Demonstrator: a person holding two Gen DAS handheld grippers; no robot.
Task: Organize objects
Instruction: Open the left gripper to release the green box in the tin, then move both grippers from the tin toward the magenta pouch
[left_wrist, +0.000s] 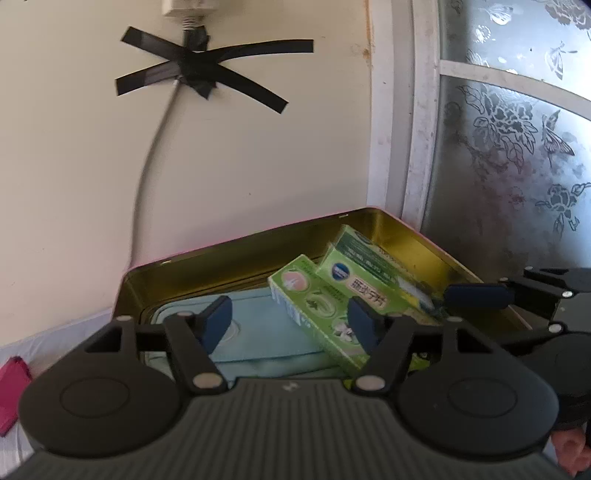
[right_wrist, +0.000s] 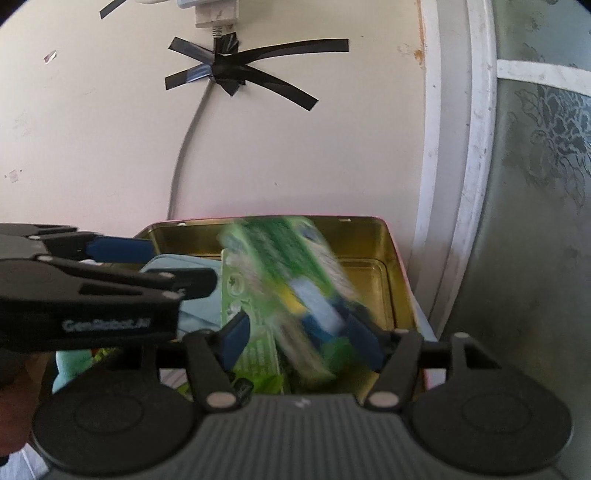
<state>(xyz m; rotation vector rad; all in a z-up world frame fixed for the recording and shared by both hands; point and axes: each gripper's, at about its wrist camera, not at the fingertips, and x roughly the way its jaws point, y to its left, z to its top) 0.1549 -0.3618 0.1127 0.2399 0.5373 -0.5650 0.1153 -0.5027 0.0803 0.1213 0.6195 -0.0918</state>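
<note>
Where it sits: open gold-lined tin (left_wrist: 229, 273) against the cream wall (left_wrist: 258, 155).
Tin contents: pale blue pouch (left_wrist: 258, 332) on the bottom; two green boxes (left_wrist: 314, 310) lean across its right half, one (left_wrist: 369, 280) overlapping the other.
Left claw (left_wrist: 291, 325): part open over the tin, holding nothing.
Right claw (right_wrist: 299, 336): part open, blurred green box (right_wrist: 295, 273) between its fingers; grip unclear.
Around tin: taped cable (left_wrist: 155, 147) above; patterned glass (left_wrist: 517, 147) right; pink item (left_wrist: 11, 391) left.
</note>
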